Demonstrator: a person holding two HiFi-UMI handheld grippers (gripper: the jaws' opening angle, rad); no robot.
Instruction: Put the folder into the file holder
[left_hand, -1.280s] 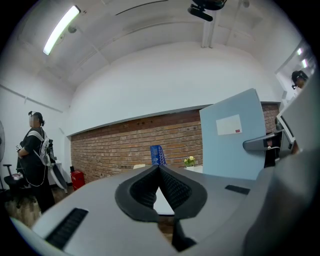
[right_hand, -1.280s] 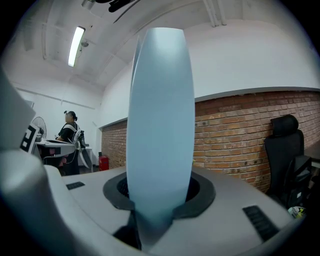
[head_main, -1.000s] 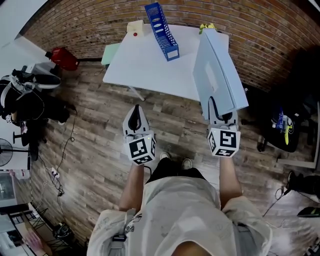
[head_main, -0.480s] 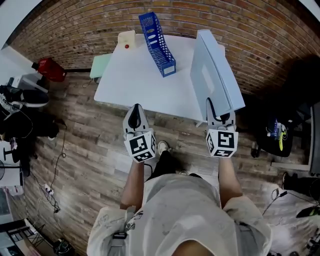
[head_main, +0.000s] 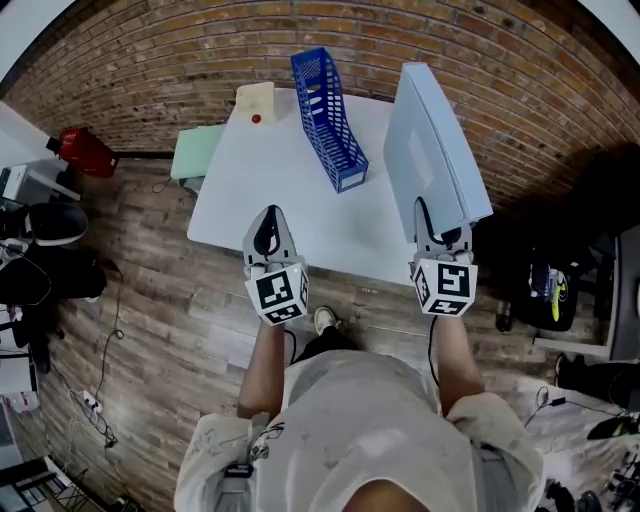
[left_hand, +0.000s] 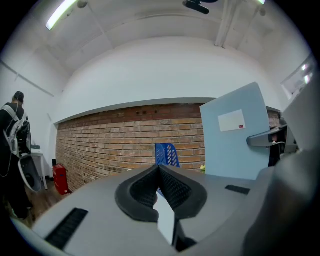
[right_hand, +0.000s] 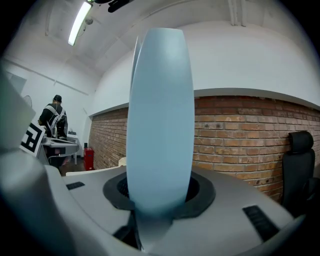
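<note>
My right gripper is shut on the near edge of a thick light-blue folder, which it holds upright above the table's right side. In the right gripper view the folder rises straight out of the jaws and fills the middle. A blue file holder stands empty on the white table, left of the folder; in the left gripper view the file holder shows beyond the jaws. My left gripper is shut and empty, over the table's near edge.
A cream box with a red dot sits at the table's far left corner. A pale green stool stands left of the table, a brick wall behind it. A red extinguisher and a black chair flank the area.
The person has stepped closer to the table, so both grippers and the folder now hang over its near edge. The file holder looks nearer. The grip on the folder is unchanged.
</note>
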